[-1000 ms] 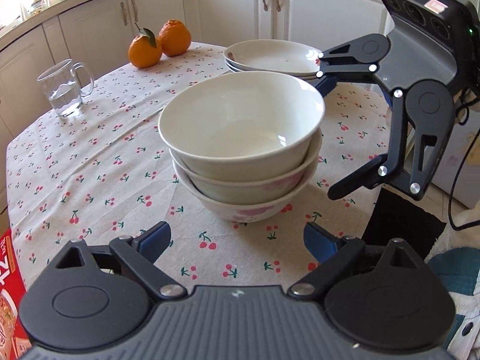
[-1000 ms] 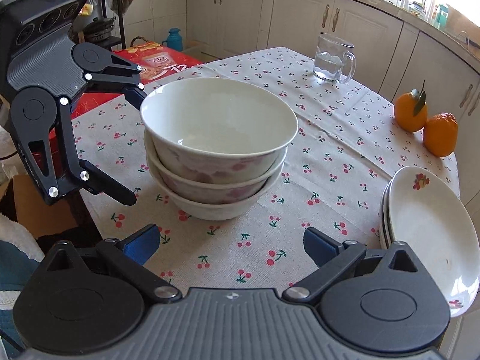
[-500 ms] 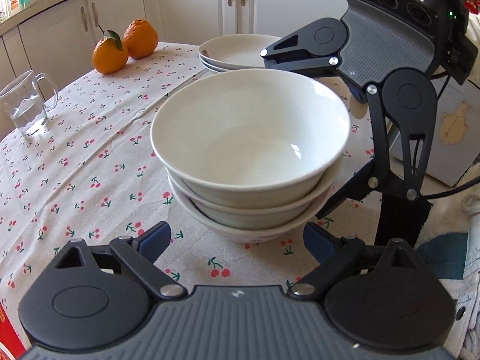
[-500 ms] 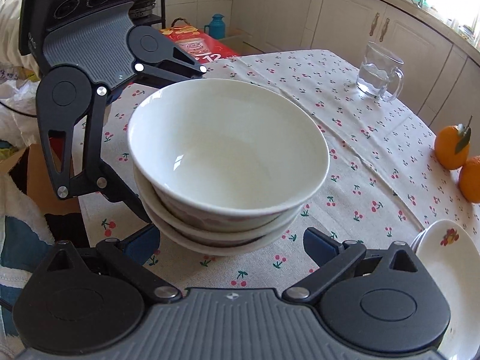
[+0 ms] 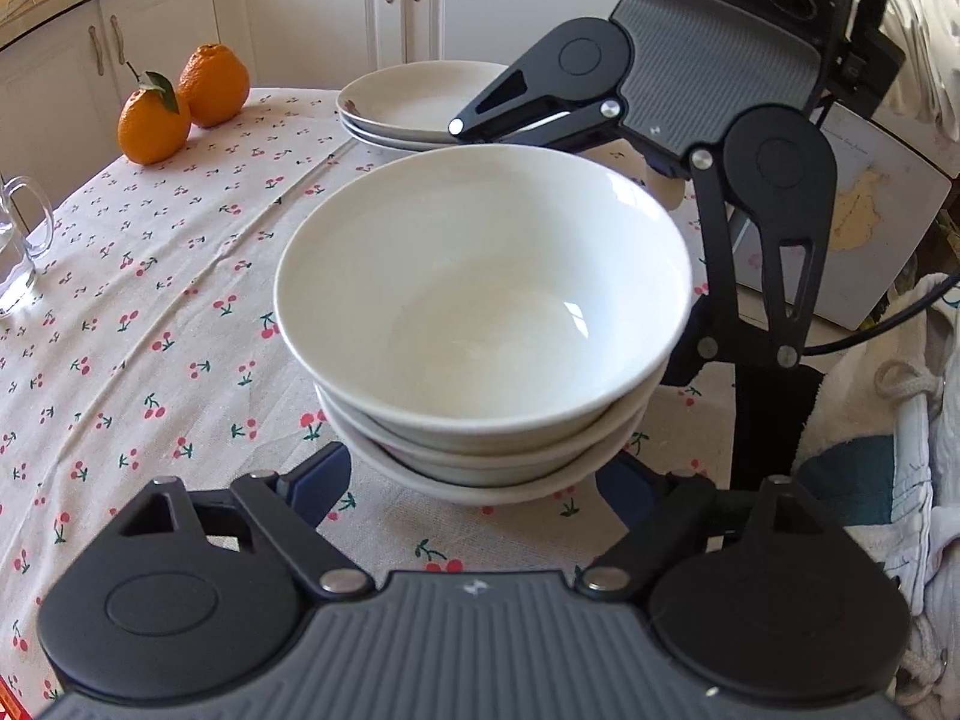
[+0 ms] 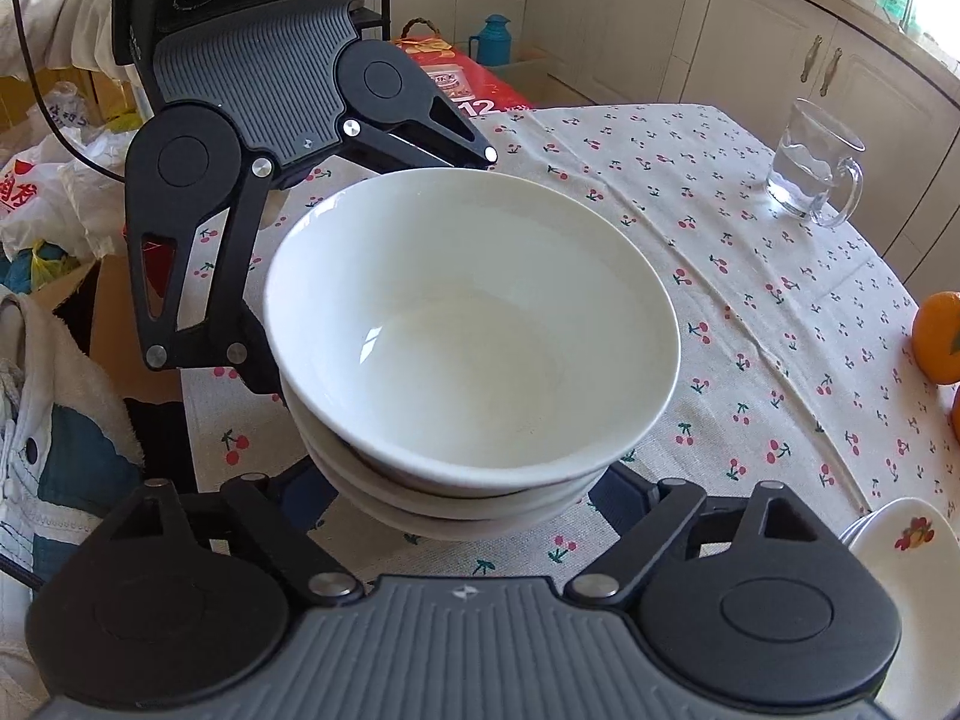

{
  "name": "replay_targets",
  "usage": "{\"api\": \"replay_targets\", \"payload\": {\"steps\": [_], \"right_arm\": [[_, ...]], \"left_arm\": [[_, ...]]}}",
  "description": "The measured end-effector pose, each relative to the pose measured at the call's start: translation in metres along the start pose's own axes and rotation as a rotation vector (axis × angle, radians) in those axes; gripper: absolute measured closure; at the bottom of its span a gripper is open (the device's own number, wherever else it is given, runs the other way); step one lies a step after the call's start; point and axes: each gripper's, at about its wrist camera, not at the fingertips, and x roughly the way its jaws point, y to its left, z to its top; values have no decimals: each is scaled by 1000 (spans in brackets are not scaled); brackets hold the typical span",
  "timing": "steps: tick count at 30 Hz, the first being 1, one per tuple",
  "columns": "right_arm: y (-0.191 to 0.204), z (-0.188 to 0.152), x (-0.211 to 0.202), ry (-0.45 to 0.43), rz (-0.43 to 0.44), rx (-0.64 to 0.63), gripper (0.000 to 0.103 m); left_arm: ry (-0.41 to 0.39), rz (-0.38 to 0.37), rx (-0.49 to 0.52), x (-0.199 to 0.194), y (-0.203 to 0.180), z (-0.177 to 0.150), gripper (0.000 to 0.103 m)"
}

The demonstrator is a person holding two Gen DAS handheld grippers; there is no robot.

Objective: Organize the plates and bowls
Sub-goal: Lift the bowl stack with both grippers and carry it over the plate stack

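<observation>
Closing both tongs, my left gripper (image 5: 474, 480) and right gripper (image 6: 459, 495) flank the bowl stack (image 5: 486, 324) mid-frame. Contact I cannot tell.

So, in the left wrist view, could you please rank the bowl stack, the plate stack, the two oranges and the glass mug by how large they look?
1. Bowl stack, though it is nearest the camera.
2. Plate stack.
3. The two oranges, taken as a pair.
Glass mug: the frame edge cuts it off, so I would not rank it.
</observation>
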Motion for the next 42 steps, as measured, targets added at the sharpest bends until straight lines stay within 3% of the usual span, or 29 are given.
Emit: {"api": "replay_targets", "payload": {"steps": [13,26,32,42], "right_arm": [[-4,-1,-1,-4,32,11,16],[-5,-3,-4,-2,41,32,16],[-14,-11,-21,-24,29,46,16],[-50,-36,-77,-44,-86,48,16]], "left_arm": [[1,-41,20,0,4,4,22],[-4,-16,34,-2,-4,11,23],[-24,-13,51,0,-8,34,23],[-98,-18,126,23,-4,106,23]]}}
